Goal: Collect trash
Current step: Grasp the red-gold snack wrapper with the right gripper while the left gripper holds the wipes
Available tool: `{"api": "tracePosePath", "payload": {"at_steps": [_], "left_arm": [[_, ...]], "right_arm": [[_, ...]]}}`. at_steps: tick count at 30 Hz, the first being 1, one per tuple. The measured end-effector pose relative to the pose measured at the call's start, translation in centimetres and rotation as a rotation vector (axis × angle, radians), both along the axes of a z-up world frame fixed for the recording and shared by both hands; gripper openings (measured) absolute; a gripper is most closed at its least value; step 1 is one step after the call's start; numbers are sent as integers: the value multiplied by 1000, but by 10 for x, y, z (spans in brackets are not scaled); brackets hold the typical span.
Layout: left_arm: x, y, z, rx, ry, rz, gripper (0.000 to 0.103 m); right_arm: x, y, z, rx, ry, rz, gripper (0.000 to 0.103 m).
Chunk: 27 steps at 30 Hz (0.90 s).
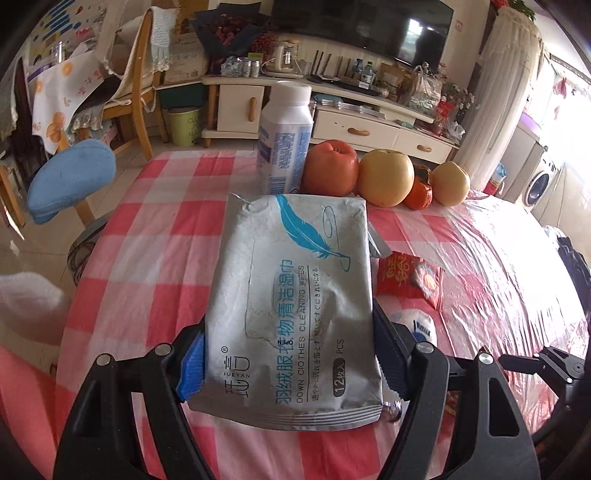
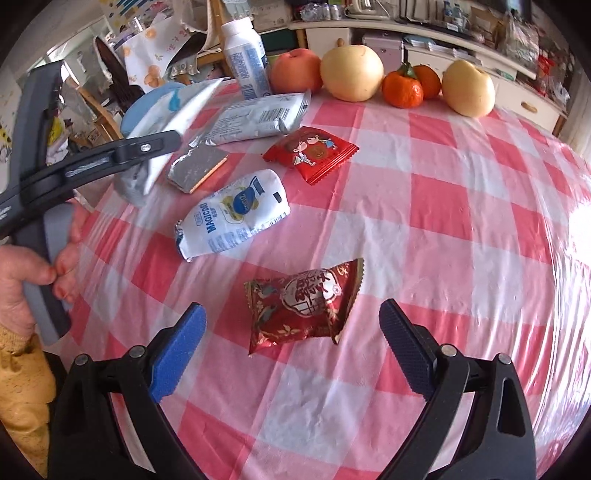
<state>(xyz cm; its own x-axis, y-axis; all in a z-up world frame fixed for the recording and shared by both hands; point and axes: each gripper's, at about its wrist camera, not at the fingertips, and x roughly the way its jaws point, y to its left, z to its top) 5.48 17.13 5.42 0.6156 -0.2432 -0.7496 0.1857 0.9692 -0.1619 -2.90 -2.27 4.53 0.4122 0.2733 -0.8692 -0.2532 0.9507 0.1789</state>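
Our left claw (image 1: 290, 363) is clamped on a grey wet-wipes pack (image 1: 295, 291), its blue pads pressed against the pack's two long edges, and the pack is lifted clear of the worktop (image 1: 147, 236). From the right wrist view we see the same pack (image 2: 162, 122) raised at the worktop's left edge, with a hand (image 2: 22, 280) in a yellow sleeve around the claw's grey handle.

Our right claw (image 2: 291, 350) stands wide open and holds nothing. It hangs over a dark red snack packet (image 2: 304, 306), which lies flat on the checked cloth between the two fingers and just ahead of them; neither pad touches it.

Beyond that packet we see more litter on the pink-and-white cloth: a white pouch (image 2: 232, 214) with blue lettering, a small silver-topped wafer pack (image 2: 197, 168), a bright red cartoon wrapper (image 2: 312, 151), and a long silver wrapper (image 2: 258, 118) lying behind them. These sit near one another, left of the worktop's middle.

Along the far edge stands a white bottle (image 2: 245, 55) with a blue label, upright, and beside it a row of fruit: a red apple (image 2: 295, 70), a yellow pear (image 2: 351, 72), two tangerines (image 2: 402, 90), and another pear (image 2: 469, 88).

Past the worktop, in the left wrist view, a wooden chair (image 1: 136, 81), a green bin (image 1: 184, 125), and a long cabinet (image 1: 347, 122) with a television (image 1: 362, 26) on it.
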Motion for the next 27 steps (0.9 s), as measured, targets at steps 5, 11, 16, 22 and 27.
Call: {"api": "tracePosePath", "payload": {"at_steps": [5,11,16,22,27], "left_arm": [[-17,7,2,-9,0,21,76],[-34,13,4,-2,-4,32,76],[-48,16,2,-12,10,41,76],[-66,19,0,-23,16,40,76],[-77,26,0,-40,19,50,76]], "right_arm": [[3,1,-8,-40,-9,8,95],[0,5,-9,-79,-37,34,95],[-1,8,-12,-104,-51,69,84],[-5,16,-14,-139,-79,103,80],[-8,19,-12,-135,-95,117,67]]}}
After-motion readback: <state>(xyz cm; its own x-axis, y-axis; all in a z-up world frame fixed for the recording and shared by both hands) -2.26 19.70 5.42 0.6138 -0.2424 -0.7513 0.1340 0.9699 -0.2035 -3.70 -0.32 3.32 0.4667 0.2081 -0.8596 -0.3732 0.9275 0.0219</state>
